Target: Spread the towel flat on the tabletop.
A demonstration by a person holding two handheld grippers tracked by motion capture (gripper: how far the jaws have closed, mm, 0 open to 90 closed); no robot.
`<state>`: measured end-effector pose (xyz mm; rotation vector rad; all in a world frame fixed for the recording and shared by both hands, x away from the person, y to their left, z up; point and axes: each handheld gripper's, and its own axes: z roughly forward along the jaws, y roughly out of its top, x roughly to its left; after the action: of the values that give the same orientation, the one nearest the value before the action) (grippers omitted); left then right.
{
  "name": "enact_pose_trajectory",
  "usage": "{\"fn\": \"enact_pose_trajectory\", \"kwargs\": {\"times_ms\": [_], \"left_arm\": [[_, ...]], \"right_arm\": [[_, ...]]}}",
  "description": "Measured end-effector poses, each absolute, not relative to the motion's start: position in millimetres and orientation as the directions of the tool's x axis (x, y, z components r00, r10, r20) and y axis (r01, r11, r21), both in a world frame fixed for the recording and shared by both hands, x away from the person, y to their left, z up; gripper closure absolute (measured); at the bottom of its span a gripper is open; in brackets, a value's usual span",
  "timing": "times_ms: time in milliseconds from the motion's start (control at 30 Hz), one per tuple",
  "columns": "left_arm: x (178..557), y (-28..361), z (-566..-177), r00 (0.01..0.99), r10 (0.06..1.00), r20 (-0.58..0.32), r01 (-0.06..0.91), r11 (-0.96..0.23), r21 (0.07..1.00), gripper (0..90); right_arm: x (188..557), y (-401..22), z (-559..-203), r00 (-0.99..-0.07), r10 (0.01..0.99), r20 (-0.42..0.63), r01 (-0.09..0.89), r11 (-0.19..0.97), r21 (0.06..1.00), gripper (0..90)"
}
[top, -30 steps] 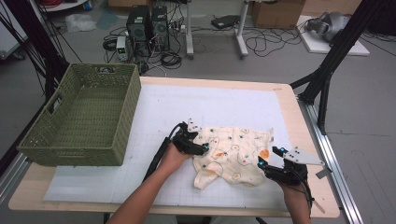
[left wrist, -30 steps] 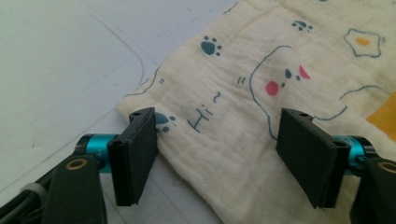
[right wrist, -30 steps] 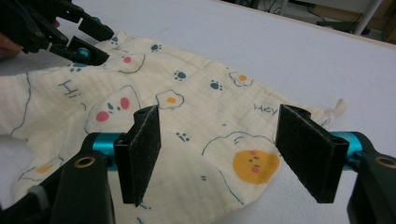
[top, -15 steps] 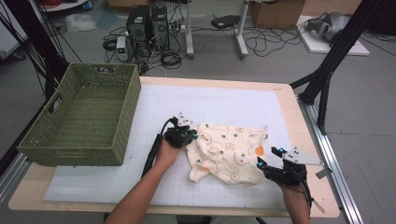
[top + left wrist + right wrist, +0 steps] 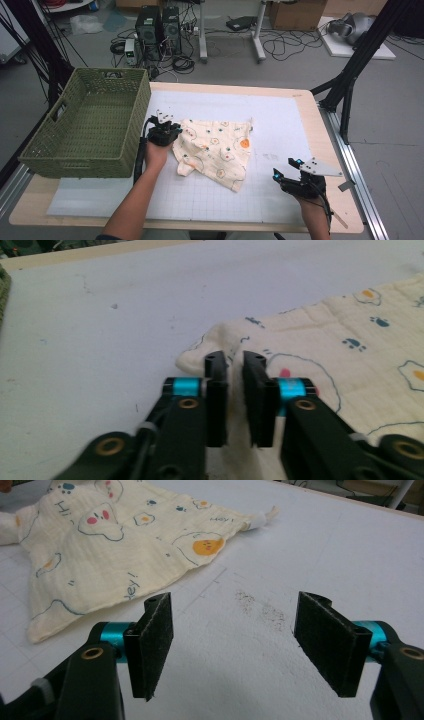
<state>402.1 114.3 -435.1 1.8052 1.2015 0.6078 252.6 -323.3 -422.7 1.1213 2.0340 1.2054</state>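
Pinching the cloth's (image 5: 215,150) left corner, the left claw (image 5: 235,390) has a fold of fabric between its pads, its jaws having just eased slightly apart though they press on the cloth. The cloth lies flat on the white surface (image 5: 280,120), just right of the green basket (image 5: 90,125), its long axis running across toward the right claw (image 5: 232,645). That claw stands released and apart from the cloth, whose nearest edge lies to its left, so the left hand is clearly nearer.
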Motion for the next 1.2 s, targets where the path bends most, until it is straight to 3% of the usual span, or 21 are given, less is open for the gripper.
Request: {"fn": "enact_pose_trajectory", "kwargs": {"times_ms": [100,233,333,667,867,967,1033,1100,1133,1200], "left_arm": [[398.9,120.5,-430.7,0.429,0.894,-0.127,0.502,-0.119,0.857,47.9],[389.8,127.1,-421.1,0.466,0.874,-0.136,0.475,-0.117,0.872,38.7],[380.7,131.9,-417.1,0.482,0.864,-0.146,0.440,-0.094,0.893,37.3],[360.9,140.8,-429.2,0.529,0.833,-0.160,0.457,-0.121,0.881,36.2],[355.5,139.2,-430.0,0.558,0.817,-0.146,0.460,-0.157,0.874,36.1],[353.6,137.1,-428.4,0.568,0.811,-0.138,0.447,-0.164,0.879,36.5],[353.1,136.7,-428.3,0.573,0.809,-0.135,0.447,-0.170,0.878,36.5],[352.6,135.8,-428.6,0.574,0.807,-0.138,0.451,-0.171,0.876,36.5],[352.4,135.9,-428.4,0.575,0.807,-0.134,0.451,-0.176,0.875,36.5],[351.5,136.2,-427.4,0.577,0.806,-0.133,0.451,-0.178,0.875,36.5]], "right_arm": [[254.5,-321.7,-423.6,-0.524,0.852,-0.018,0.394,0.261,0.881,31.6],[256.4,-316.3,-424.2,-0.537,0.843,-0.018,0.399,0.272,0.876,31.7],[259.4,-312.3,-423.0,-0.546,0.838,-0.013,0.396,0.272,0.877,32.0],[291.1,-283.0,-430.4,-0.584,0.807,0.084,0.464,0.247,0.851,38.0],[311.7,-245.3,-447.2,-0.624,0.777,0.083,0.505,0.320,0.802,40.9],[317.4,-231.1,-450.9,-0.640,0.768,0.034,0.516,0.396,0.760,48.5],[318.5,-229.6,-450.6,-0.652,0.758,0.035,0.507,0.400,0.764,59.1],[319.5,-231.4,-450.4,-0.663,0.747,0.055,0.509,0.395,0.765,78.8],[319.6,-232.0,-450.4,-0.674,0.736,0.059,0.506,0.402,0.764,84.0],[318.9,-230.8,-448.8,-0.668,0.744,-0.002,0.481,0.434,0.762,86.2]]}}
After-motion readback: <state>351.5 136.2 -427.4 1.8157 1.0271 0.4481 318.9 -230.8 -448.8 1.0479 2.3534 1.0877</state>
